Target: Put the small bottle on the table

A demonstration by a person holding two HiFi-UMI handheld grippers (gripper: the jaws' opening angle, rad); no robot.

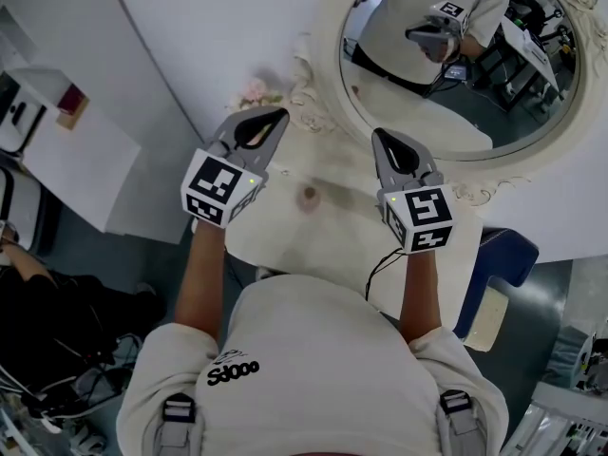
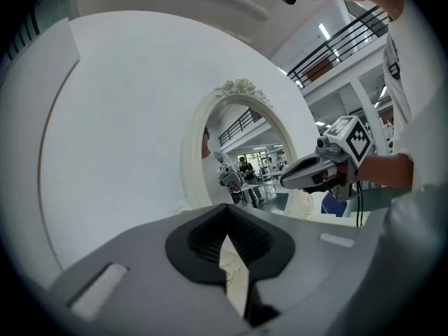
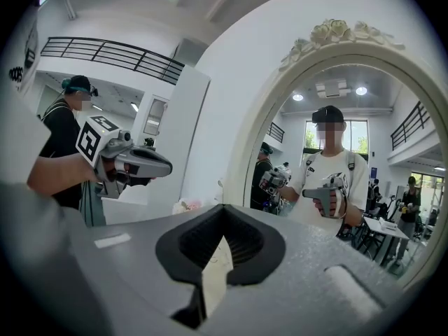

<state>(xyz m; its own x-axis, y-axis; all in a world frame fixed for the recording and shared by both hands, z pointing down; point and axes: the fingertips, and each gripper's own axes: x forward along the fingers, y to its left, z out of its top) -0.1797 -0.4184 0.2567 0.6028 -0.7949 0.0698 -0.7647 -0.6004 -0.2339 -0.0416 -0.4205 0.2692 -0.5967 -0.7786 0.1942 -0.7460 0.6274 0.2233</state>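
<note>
Brownish small bottle on table, between left hand-held gripper and right hand-held gripper; both closed, empty.

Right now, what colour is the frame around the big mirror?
The mirror frame is creamy white, with carved flowers on top; the right gripper view shows it best.

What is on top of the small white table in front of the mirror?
One small bottle stands on the table, seen from above. Pink flowers show at its far edge. The left gripper and right gripper cover parts of it.

Open tabletop surrounds small bottle; mirror blocks beyond.
</note>
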